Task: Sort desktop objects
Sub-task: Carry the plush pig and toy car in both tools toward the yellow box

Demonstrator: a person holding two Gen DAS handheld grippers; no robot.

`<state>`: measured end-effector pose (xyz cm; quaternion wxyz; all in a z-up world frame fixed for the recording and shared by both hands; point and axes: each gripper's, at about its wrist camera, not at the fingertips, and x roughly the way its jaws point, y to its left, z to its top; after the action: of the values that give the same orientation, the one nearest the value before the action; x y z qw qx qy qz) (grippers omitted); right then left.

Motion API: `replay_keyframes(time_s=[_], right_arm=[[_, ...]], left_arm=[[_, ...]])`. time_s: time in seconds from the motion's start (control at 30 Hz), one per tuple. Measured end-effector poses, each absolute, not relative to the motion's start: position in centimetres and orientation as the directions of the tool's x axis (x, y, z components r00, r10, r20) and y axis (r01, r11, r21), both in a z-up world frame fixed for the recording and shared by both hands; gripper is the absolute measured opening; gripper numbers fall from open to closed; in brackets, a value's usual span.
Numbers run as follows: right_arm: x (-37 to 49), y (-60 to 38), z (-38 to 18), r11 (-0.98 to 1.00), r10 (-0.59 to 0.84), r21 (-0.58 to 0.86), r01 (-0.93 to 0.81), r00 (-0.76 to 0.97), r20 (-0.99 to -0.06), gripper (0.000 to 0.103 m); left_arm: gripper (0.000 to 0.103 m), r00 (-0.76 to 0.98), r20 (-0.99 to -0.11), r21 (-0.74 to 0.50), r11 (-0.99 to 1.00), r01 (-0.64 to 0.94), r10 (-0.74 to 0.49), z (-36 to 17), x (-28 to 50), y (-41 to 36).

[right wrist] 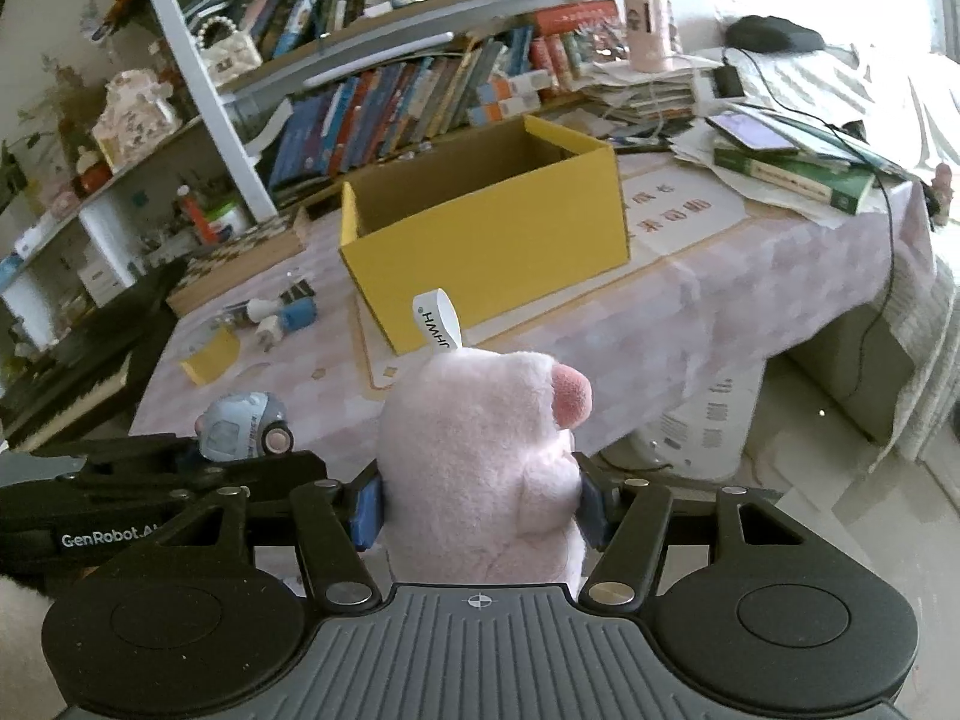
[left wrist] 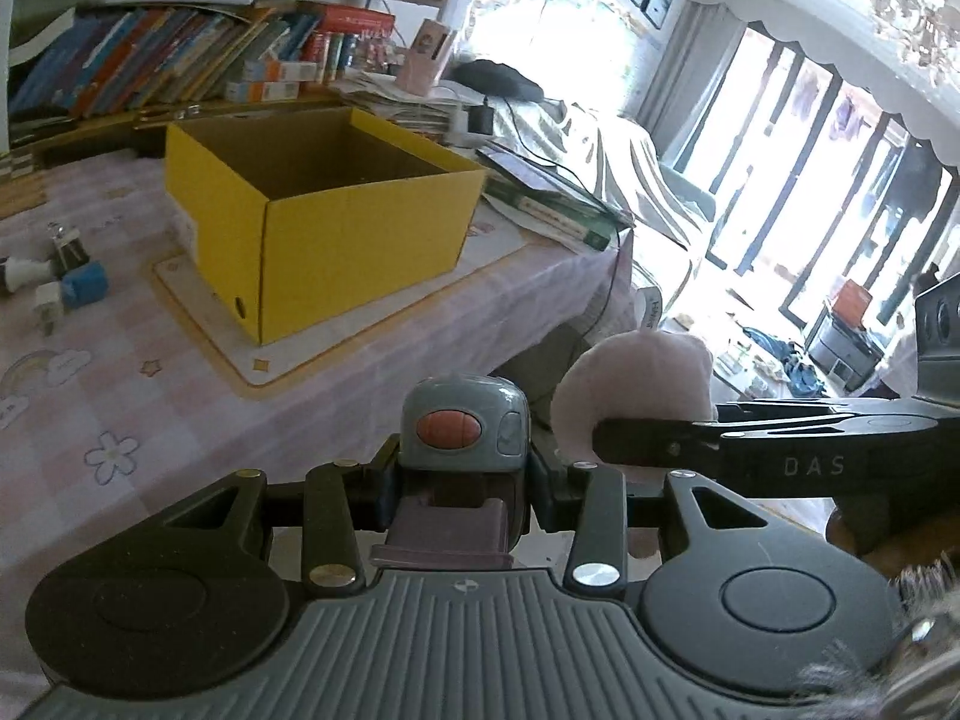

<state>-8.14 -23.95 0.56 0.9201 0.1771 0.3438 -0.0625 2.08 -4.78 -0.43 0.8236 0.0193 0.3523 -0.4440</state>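
My left gripper (left wrist: 465, 483) is shut on a grey toy car (left wrist: 462, 426) with an orange oval on top, held off the table's near edge. The toy also shows in the right wrist view (right wrist: 243, 425). My right gripper (right wrist: 480, 507) is shut on a pink plush pig (right wrist: 486, 456) with a white tag; the plush also shows in the left wrist view (left wrist: 636, 387). An open yellow cardboard box (left wrist: 324, 210) stands on a mat on the table, ahead of both grippers; it also shows in the right wrist view (right wrist: 486, 228).
Small items lie left of the box: a blue block (right wrist: 297, 313), a white plug (right wrist: 267, 333), binder clips (left wrist: 69, 246) and a small yellow box (right wrist: 210, 354). Books and a phone (right wrist: 780, 150) are stacked at the table's right. A bookshelf (right wrist: 384, 90) stands behind.
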Motion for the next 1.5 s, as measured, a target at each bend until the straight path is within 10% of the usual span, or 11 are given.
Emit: replay_keyframes(time_s=[1.5], right_arm=[[12.0, -33.7, 6.1, 0.972, 0.221, 0.189, -0.141, 0.821, -0.526, 0.062]], left_arm=[[0.038, 0.612, -0.47, -0.156, 0.742, 0.653, -0.637, 7.0, 16.3, -15.9]])
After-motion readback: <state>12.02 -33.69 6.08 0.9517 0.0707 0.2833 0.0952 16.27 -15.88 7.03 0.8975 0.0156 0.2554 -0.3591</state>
